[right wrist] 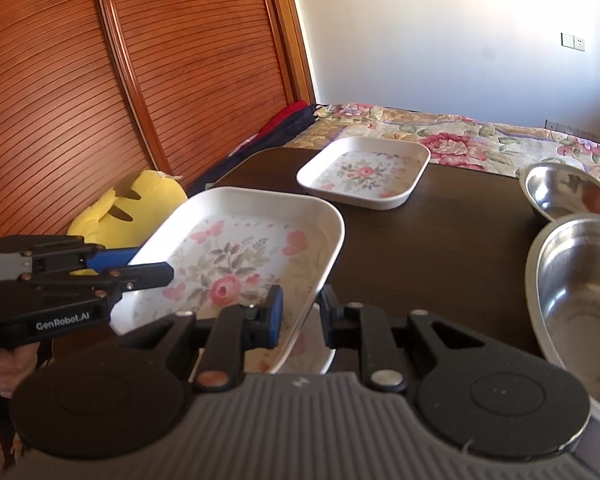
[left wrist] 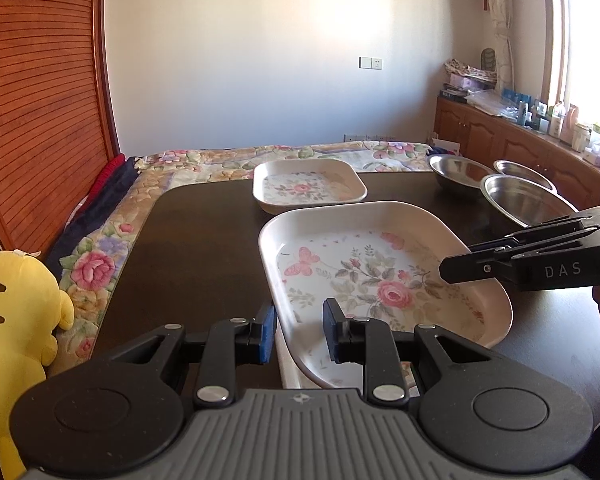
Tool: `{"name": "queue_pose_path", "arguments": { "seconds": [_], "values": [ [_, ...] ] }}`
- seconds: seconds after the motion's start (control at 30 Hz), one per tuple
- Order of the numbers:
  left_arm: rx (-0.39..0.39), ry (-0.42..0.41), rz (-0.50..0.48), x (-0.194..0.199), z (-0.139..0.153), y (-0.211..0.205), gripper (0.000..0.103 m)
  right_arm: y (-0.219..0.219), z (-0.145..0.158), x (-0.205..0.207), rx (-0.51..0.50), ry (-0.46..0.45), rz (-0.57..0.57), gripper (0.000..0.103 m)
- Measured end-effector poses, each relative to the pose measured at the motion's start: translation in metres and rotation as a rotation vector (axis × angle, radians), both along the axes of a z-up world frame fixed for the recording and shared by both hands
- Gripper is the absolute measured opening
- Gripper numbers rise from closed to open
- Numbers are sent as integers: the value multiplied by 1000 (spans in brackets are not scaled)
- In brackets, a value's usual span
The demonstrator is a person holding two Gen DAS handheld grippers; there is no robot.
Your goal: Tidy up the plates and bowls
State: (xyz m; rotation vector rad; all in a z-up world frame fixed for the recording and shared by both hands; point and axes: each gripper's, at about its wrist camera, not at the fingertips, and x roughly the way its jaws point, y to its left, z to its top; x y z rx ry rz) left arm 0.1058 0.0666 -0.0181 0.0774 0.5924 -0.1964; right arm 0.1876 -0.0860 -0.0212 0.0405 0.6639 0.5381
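On the dark table [left wrist: 204,240], the large floral plate [left wrist: 380,280] is tilted, its rims clamped by the left gripper [left wrist: 299,330] and right gripper [right wrist: 300,316], with the small plate [left wrist: 308,186] at 12 o'clock and steel bowls [right wrist: 580,292] at 2 o'clock

A dark table [left wrist: 204,240] is flanked by slatted wooden doors [right wrist: 100,80], a white wall [left wrist: 260,60] and a sunlit window [left wrist: 588,40].
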Motion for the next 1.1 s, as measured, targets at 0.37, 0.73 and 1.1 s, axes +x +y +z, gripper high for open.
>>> {"name": "queue_pose_path", "arguments": {
  "seconds": [0.37,0.73,1.1],
  "values": [
    [-2,30,-7,-9,-11,-7,27,-10,-12,-20,15,12,-14,22],
    [7,48,-5,-12,-17,-6,27,-7,-21,-31,15,7,-15,22],
    [24,55,5,-9,-23,-6,27,-3,-27,-38,-16,-38,-8,22]
  ]
}}
